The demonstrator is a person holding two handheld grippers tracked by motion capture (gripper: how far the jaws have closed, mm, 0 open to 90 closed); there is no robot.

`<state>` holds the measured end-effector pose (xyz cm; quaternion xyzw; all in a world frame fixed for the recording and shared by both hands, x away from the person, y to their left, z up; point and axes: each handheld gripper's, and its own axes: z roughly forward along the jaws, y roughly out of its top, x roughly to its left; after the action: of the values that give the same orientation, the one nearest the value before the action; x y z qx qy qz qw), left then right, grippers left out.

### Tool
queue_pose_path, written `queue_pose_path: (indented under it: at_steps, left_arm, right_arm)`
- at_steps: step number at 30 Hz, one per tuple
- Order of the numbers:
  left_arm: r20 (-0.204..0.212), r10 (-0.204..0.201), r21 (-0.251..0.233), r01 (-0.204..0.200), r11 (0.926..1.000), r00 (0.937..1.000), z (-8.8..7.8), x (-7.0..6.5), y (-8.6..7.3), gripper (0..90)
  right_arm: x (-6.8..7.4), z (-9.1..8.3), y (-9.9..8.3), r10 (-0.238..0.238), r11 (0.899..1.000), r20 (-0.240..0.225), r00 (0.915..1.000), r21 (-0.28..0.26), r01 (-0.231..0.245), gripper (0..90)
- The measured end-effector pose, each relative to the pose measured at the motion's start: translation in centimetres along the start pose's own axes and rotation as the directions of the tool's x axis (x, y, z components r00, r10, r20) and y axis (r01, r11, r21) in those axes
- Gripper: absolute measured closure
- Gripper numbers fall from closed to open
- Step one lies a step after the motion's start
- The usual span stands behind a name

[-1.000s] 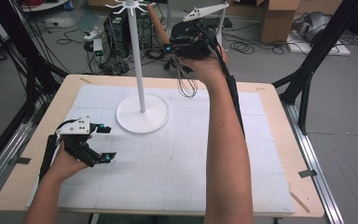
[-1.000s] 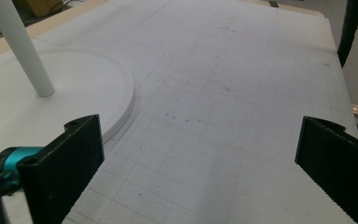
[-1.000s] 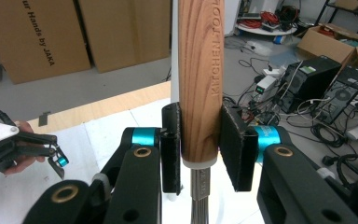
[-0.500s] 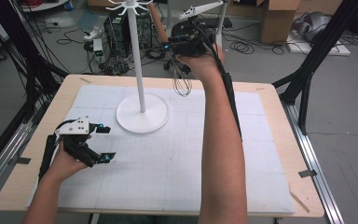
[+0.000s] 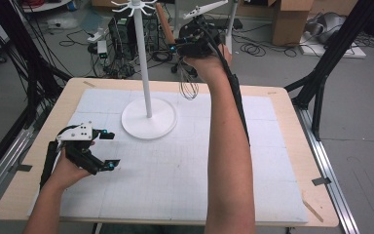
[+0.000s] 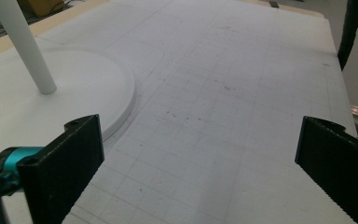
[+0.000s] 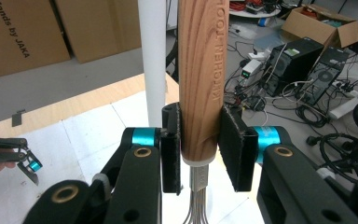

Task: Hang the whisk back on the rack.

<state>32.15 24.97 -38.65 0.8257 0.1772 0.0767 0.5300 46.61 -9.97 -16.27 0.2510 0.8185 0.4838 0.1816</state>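
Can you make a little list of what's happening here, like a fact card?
Held thing: whisk with wooden handle, wires hanging down
Holder: right gripper, shut on the handle, raised above the table
Other hand: left gripper, open, holding nothing, low over the white mat
Nearby: white stand with hooks on top

Grey floor [image 5: 370, 97] strewn with cables [image 5: 253, 48]; cardboard boxes [image 7: 28, 32], computer towers [image 7: 303, 58], black frame legs [image 5: 331, 58]
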Motion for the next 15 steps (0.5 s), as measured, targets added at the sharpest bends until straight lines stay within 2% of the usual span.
queue_pose_path:
  at_steps: [9, 15]
  left_arm:
    - [-0.006, -0.001, -0.01, 0.001, 1.0, 1.0, -0.5, 0.0, -0.2, 1.6]
    - [-0.001, 0.0, -0.004, 0.0, 1.0, 1.0, -0.2, -0.1, -0.2, 1.6]
  right_arm:
    - [0.4, 1.1, 0.2, 0.001, 1.0, -0.021, 0.9998, -0.002, -0.001, 71.0]
    - [0.3, 1.1, 0.1, 0.006, 1.0, -0.026, 0.9996, -0.001, -0.006, 70.8]
